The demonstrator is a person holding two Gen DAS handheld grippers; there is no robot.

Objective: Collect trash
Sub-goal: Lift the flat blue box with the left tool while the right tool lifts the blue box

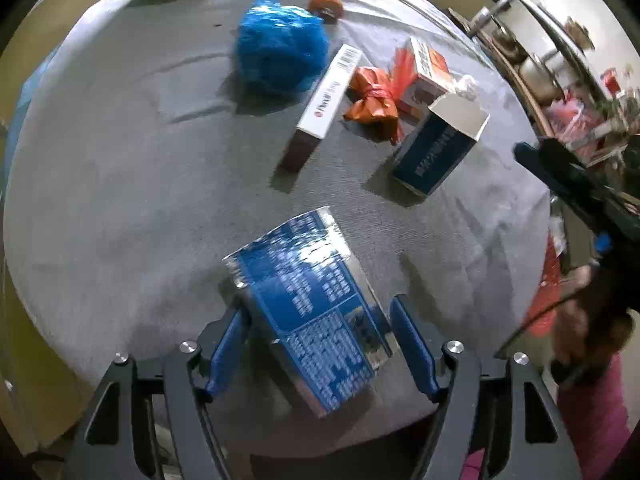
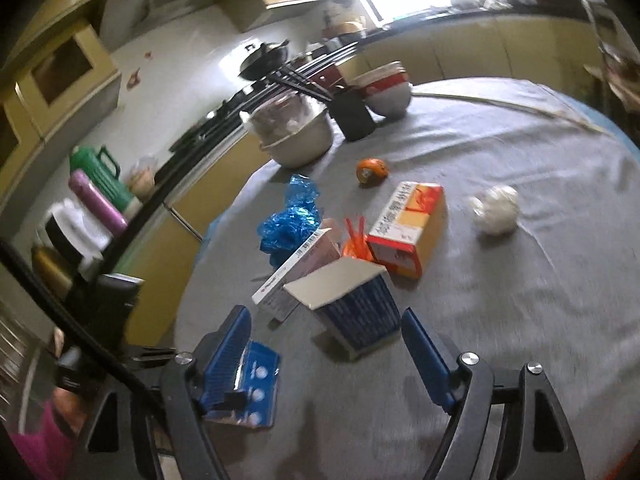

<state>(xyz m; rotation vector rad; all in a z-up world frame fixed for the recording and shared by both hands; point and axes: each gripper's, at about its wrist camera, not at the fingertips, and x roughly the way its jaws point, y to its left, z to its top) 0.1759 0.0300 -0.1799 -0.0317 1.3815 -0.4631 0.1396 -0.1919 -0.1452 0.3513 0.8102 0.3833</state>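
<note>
My left gripper [image 1: 320, 308] points down near the table's front edge and is shut on a blue and silver box [image 1: 312, 300], which hangs tilted over its own shadow. My right gripper [image 2: 324, 314] stands open. An open-topped dark blue box [image 2: 360, 312] lies just past its fingertips, and neither pad presses on it. The same box [image 1: 436, 148] shows in the left wrist view. Behind it lie a long white box [image 2: 296, 268], an orange wrapper [image 2: 354, 246], an orange and white carton [image 2: 408, 228], a crumpled blue bag [image 2: 290, 220] and a white paper ball [image 2: 496, 208].
A grey cloth covers the round table [image 2: 540, 320]. A stack of bowls [image 2: 296, 136], a black cup of chopsticks [image 2: 354, 116] and a small orange round thing [image 2: 372, 170] stand at the far side. Flasks [image 2: 100, 192] line a counter on the left. A pink sleeve [image 1: 592, 408] is at the right.
</note>
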